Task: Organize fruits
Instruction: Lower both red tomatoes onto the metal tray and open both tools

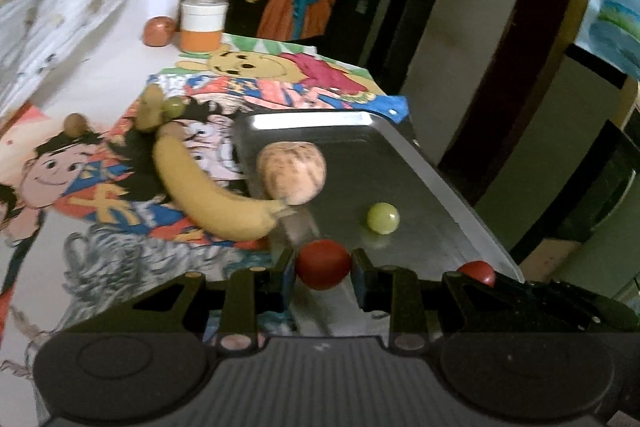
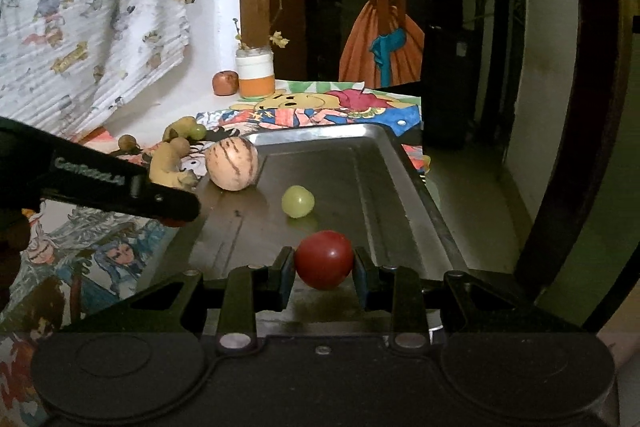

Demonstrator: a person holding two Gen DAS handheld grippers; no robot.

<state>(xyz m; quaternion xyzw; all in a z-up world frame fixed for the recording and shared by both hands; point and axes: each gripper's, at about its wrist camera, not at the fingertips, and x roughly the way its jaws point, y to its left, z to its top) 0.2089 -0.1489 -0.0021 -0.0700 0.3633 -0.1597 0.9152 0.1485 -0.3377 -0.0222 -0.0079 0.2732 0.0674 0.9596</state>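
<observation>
1. Each tomato is best lowered close to the tray (image 2: 400, 163) floor before release, so that it is not sent rolling.
2. The left gripper (image 1: 323, 273) is clamped on a tomato (image 1: 323, 264), held over the tray's near edge.
3. The right gripper (image 2: 323, 273) is clamped on another tomato (image 2: 324, 259), over the tray.
4. A grape (image 2: 297, 201) and a striped fruit (image 2: 232, 164) lie ahead of the right gripper in the tray.

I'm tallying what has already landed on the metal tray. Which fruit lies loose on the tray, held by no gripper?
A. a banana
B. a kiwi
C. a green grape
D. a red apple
C: the green grape sits alone on the bare metal tray, ahead of the red tomato clamped in the right gripper, while the banana lies mostly on the printed cloth beside the tray.
</observation>
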